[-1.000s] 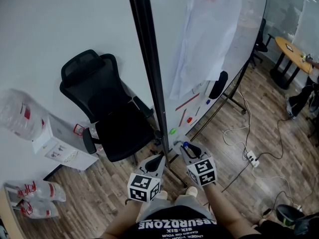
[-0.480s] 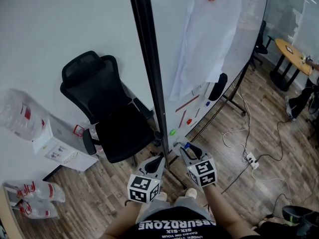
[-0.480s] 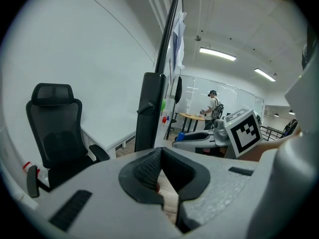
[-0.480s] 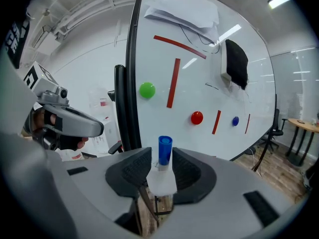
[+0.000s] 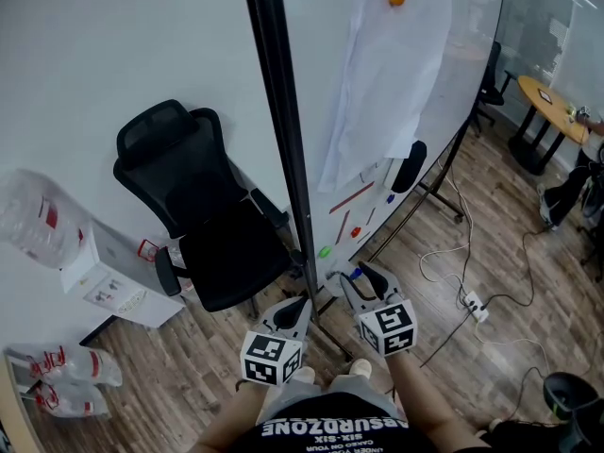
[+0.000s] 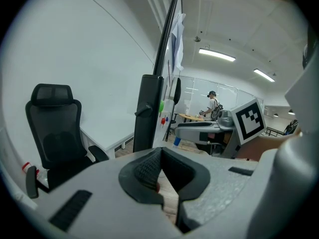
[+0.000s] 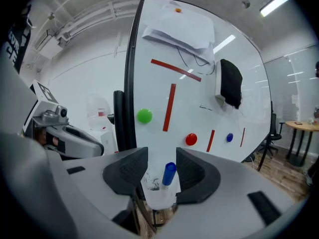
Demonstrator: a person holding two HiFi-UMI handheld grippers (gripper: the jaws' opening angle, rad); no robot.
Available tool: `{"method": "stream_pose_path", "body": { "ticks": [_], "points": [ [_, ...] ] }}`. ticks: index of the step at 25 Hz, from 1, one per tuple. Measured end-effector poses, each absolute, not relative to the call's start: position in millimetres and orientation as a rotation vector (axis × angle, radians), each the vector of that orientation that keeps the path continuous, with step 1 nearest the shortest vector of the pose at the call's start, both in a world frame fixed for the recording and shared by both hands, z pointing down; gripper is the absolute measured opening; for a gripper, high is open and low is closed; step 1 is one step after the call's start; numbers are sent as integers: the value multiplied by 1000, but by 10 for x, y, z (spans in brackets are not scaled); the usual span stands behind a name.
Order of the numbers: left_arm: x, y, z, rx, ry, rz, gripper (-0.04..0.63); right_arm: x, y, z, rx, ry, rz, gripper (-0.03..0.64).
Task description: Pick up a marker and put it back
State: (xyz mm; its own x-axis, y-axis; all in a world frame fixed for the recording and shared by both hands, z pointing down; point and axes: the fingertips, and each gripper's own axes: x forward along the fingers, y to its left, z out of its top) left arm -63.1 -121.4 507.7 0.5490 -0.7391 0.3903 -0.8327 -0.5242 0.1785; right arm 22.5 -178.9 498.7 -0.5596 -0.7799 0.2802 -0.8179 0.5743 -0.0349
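Note:
A marker with a blue cap (image 7: 168, 174) stands upright in a small white cup (image 7: 159, 197) at the foot of the whiteboard (image 7: 199, 103). My right gripper (image 7: 162, 169) straddles the cup; its jaws are opening, with the marker between the pads and a gap on each side. In the head view the right gripper (image 5: 354, 274) sits low at the whiteboard's (image 5: 425, 74) lower corner, the blue cap (image 5: 355, 273) showing between its fingers. Just to its left, my left gripper (image 5: 302, 300) hangs shut with nothing in it; its pads meet in the left gripper view (image 6: 160, 171).
A black board post (image 5: 283, 130) rises right beside both grippers. A black office chair (image 5: 203, 210) stands to the left. On the board are green (image 5: 325, 251) and red (image 5: 356, 231) magnets, a black eraser (image 5: 411, 163) and hanging paper (image 5: 387, 64). Cables and a power strip (image 5: 475, 302) lie on the floor.
The right gripper's jaws have spread apart around the blue-capped marker, and it has shifted slightly to the right. The left gripper has stayed in place.

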Motion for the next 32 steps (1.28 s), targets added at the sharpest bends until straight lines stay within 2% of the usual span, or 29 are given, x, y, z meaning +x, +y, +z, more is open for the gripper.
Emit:
{"method": "stream_pose_path", "body": {
  "ticks": [15,32],
  "points": [
    [-610,-1283,4985,2475,-1286,360,3,313,-1661,4481,1434,-2657,152,148],
    [-522,-1278,4999,2487,-1258,358,5,246,-1382,4734,1409,-2636,238,10]
  ]
}}
